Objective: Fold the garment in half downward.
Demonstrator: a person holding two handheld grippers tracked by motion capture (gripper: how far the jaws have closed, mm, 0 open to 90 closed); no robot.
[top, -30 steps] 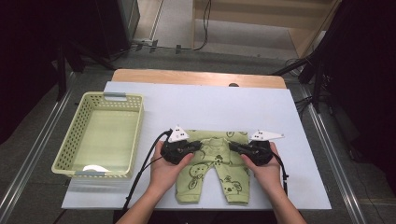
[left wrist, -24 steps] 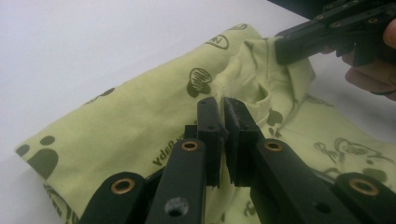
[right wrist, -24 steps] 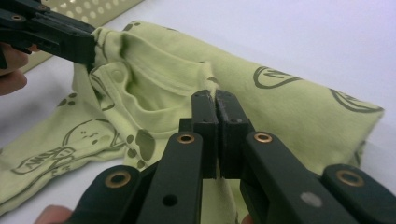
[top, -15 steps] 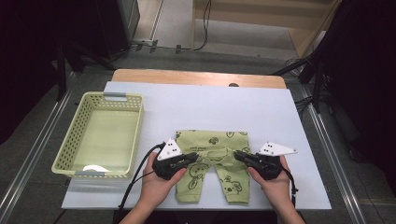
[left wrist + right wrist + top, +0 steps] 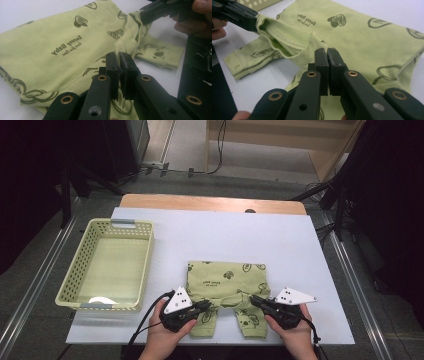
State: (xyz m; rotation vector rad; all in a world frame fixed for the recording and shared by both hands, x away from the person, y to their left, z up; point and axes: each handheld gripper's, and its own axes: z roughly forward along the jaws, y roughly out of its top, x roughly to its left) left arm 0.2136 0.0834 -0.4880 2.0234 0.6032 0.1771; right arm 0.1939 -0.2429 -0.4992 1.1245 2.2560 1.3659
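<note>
Light green baby trousers (image 5: 225, 279) with dark prints lie on the white table top (image 5: 225, 235), legs toward the person. My left gripper (image 5: 207, 304) is shut on the ribbed waistband edge, seen close up in the left gripper view (image 5: 118, 56). My right gripper (image 5: 252, 300) is shut on the same ribbed edge further along (image 5: 327, 52). The band hangs lifted between them over the printed cloth (image 5: 50, 42). The right gripper (image 5: 160, 10) shows far off in the left gripper view, and the left gripper (image 5: 237, 15) in the right gripper view.
A pale green plastic basket (image 5: 120, 224) stands at the left of the table with a white scrap inside. A wooden strip (image 5: 210, 202) runs along the far edge. Dark stands and cables flank the table.
Both grippers have moved toward the person with the waistband edge in them, drawing it over the trousers. The basket has not moved.
</note>
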